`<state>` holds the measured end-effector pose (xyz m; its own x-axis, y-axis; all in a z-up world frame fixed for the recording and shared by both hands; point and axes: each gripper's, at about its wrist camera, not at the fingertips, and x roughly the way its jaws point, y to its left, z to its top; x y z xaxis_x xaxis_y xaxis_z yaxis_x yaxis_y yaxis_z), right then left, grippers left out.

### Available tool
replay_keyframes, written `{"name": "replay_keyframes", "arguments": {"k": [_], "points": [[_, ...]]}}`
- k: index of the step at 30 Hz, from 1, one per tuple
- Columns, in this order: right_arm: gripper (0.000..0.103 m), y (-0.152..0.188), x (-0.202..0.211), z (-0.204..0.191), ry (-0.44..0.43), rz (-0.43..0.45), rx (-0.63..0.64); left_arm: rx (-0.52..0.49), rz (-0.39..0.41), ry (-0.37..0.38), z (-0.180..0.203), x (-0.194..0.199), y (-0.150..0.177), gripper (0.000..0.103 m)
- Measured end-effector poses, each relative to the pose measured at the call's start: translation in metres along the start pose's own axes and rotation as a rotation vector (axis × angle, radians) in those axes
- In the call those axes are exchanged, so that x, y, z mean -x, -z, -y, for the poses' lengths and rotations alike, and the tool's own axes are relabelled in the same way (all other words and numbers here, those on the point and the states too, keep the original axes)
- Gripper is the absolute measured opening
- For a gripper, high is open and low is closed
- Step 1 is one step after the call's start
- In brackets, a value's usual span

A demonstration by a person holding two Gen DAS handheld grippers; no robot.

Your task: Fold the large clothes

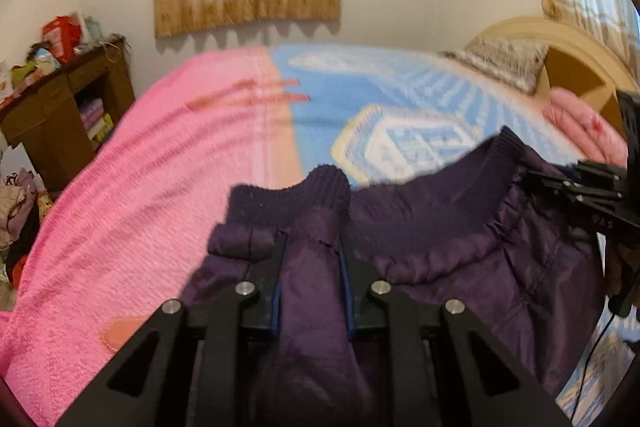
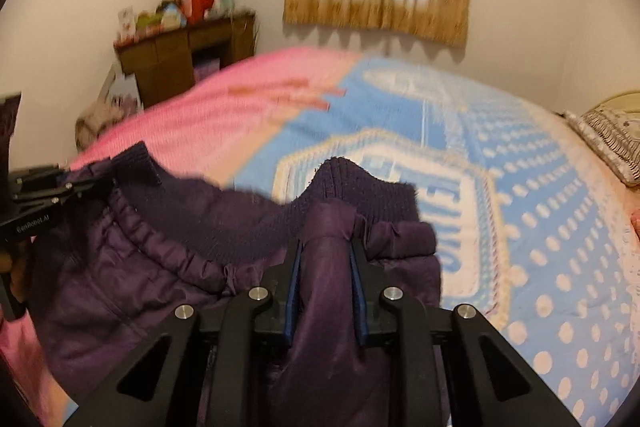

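A dark purple padded jacket (image 1: pixel 460 247) with a ribbed knit hem hangs stretched between both grippers above the bed. My left gripper (image 1: pixel 312 247) is shut on a bunch of its shiny fabric near one end of the hem. My right gripper (image 2: pixel 326 253) is shut on the jacket (image 2: pixel 120 287) at the other end of the hem. The right gripper (image 1: pixel 560 187) shows at the right edge of the left wrist view. The left gripper (image 2: pixel 80 187) shows at the left edge of the right wrist view.
The bed below carries a pink blanket (image 1: pixel 140 187) beside a blue patterned one (image 2: pixel 540 227). A pillow (image 1: pixel 508 63) and a wooden headboard (image 1: pixel 568 55) lie at the right. A cluttered brown cabinet (image 1: pixel 60 107) stands by the wall, with a clothes pile on the floor.
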<state>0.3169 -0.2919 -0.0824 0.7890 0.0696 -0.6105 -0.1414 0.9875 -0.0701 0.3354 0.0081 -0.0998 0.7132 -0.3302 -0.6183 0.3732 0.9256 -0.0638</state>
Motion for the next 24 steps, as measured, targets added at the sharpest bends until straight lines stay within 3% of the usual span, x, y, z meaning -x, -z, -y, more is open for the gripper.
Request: {"name": "replay_keyframes", "arguments": {"k": [4, 7, 8, 10, 12, 14, 16, 18, 24], "points": [[0.022, -0.019, 0.011, 0.003, 0.049, 0.072, -0.039, 0.063, 0.07, -0.024, -0.007, 0.004, -0.015, 0.023], [0.022, -0.023, -0.006, 0.008, 0.09, 0.043, -0.085, 0.062, 0.079, -0.087, -0.009, -0.011, -0.023, 0.024], [0.022, -0.021, -0.015, 0.009, 0.103, 0.021, -0.089, 0.029, 0.076, -0.153, -0.005, -0.023, -0.023, 0.025], [0.024, -0.008, -0.042, 0.012, 0.135, -0.04, -0.112, -0.001, 0.053, -0.216, -0.002, -0.044, -0.017, 0.036], [0.037, 0.007, -0.061, 0.014, 0.147, -0.094, -0.121, 0.002, 0.036, -0.279, -0.002, -0.055, -0.009, 0.042], [0.05, 0.023, -0.069, 0.021, 0.161, -0.079, -0.169, 0.018, 0.05, -0.326, -0.003, -0.059, -0.005, 0.058], [0.056, 0.027, -0.069, 0.026, 0.176, -0.071, -0.194, 0.033, 0.089, -0.363, -0.004, -0.055, -0.003, 0.083], [0.058, 0.027, -0.071, 0.023, 0.198, -0.072, -0.181, 0.041, 0.1, -0.363, -0.007, -0.056, -0.002, 0.09], [0.061, 0.029, -0.084, 0.009, 0.308, -0.103, -0.092, 0.072, 0.107, -0.434, -0.01, -0.061, 0.003, 0.093]]}}
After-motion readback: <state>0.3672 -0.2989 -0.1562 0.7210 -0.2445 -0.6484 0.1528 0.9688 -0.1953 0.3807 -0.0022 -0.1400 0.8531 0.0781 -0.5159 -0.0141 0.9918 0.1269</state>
